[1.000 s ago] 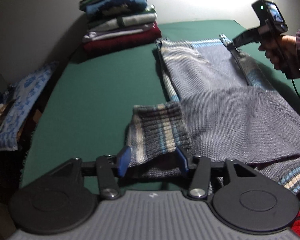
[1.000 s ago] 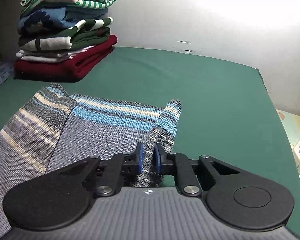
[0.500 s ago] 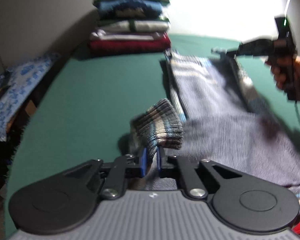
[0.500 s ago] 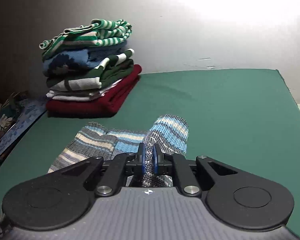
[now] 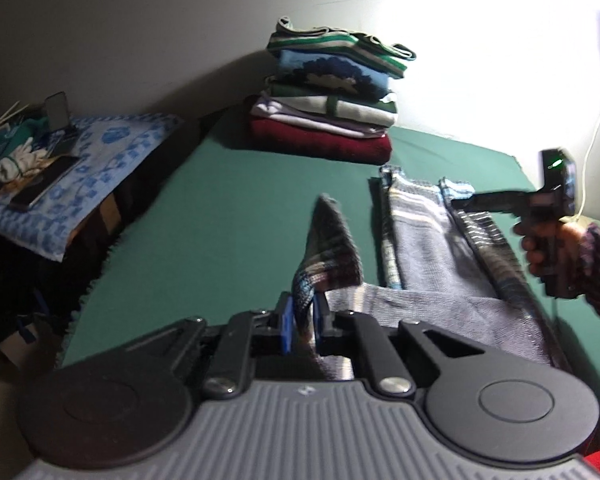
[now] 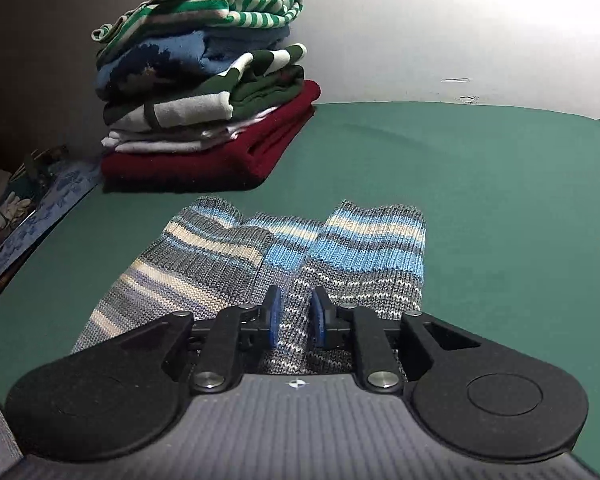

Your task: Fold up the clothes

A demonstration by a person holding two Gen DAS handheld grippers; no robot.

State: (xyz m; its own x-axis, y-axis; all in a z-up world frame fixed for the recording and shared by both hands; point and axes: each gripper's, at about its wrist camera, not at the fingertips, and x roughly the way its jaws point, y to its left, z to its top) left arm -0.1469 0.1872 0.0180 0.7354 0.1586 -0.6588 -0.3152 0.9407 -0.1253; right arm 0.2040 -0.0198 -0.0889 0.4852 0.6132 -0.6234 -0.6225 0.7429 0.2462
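A grey knit sweater point(image 5: 428, 264) with blue and cream stripes lies on the green table point(image 5: 220, 220). My left gripper point(image 5: 302, 322) is shut on a striped ribbed edge of it point(image 5: 332, 248) and holds that part up off the table. In the right wrist view, the right sleeve point(image 6: 376, 236) lies flat across the sweater point(image 6: 204, 280). My right gripper point(image 6: 296, 316) sits low over this sleeve with its jaws opening; the knit shows between the pads, which do not press it. The left wrist view shows the right gripper point(image 5: 460, 202) held by a hand point(image 5: 548, 248).
A stack of folded clothes point(image 6: 204, 92) stands at the table's far corner by the wall, also in the left wrist view point(image 5: 332, 92). Left of the table, a lower surface under a blue patterned cloth point(image 5: 100, 168) holds clutter. Bare green table point(image 6: 460, 184) stretches to the right.
The left gripper shut on the striped edge and raised it off the table. The right gripper carried the sleeve inward, laid it flat, and its jaws have parted.
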